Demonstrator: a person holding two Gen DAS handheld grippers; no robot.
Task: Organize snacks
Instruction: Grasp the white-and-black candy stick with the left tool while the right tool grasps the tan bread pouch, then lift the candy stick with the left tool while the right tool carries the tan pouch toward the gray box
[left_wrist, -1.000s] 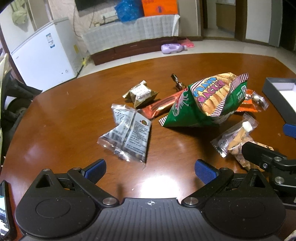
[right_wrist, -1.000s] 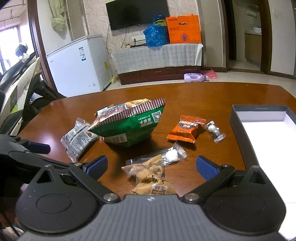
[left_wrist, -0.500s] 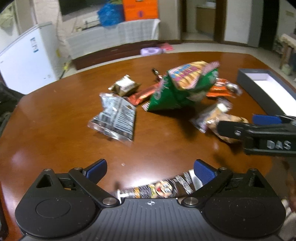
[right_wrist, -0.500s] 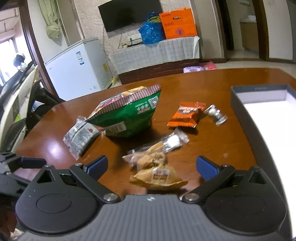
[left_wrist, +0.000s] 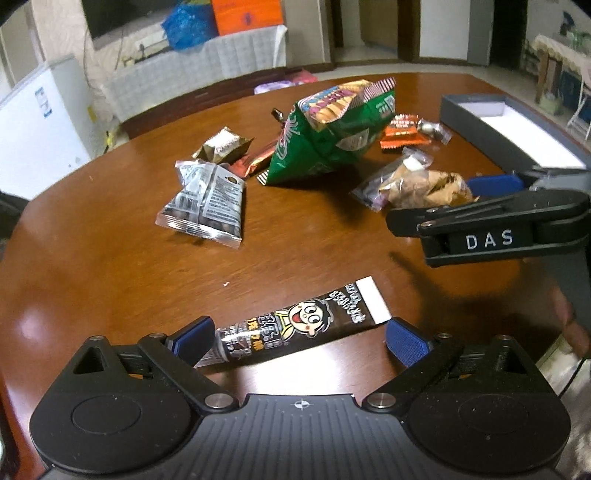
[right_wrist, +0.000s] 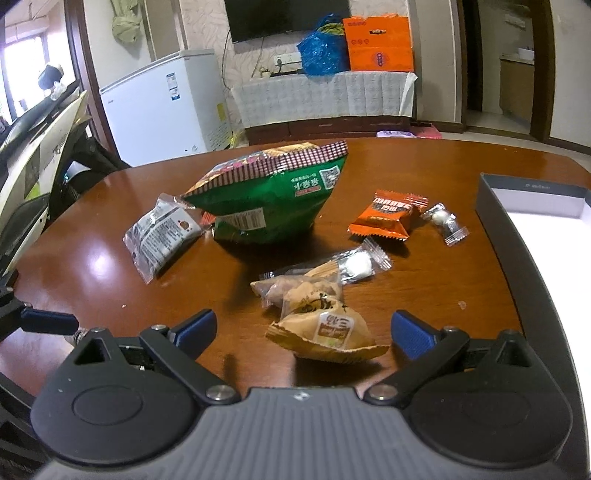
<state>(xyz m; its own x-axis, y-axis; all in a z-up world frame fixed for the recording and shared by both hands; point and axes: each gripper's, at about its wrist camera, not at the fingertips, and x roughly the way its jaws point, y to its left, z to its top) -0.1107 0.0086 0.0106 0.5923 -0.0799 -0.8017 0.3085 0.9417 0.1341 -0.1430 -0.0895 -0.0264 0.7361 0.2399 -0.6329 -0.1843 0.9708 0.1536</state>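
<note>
My left gripper (left_wrist: 299, 332) hung spread over the dark snack tube (left_wrist: 295, 328) — its long axis crossing the gap slantwise. My right gripper (right_wrist: 303, 328), also spread, faced a tan packet (right_wrist: 325, 332).

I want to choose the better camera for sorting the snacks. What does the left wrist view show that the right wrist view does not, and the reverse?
Only the left wrist view shows the long dark snack stick lying between the open left tool, the gold packet and the right tool from the side.

Only the right wrist view shows the tan packet clearly, between the fingers of the open right tool.

Both show the green cracker bag, the silver packet, the orange packet and the grey box.
</note>
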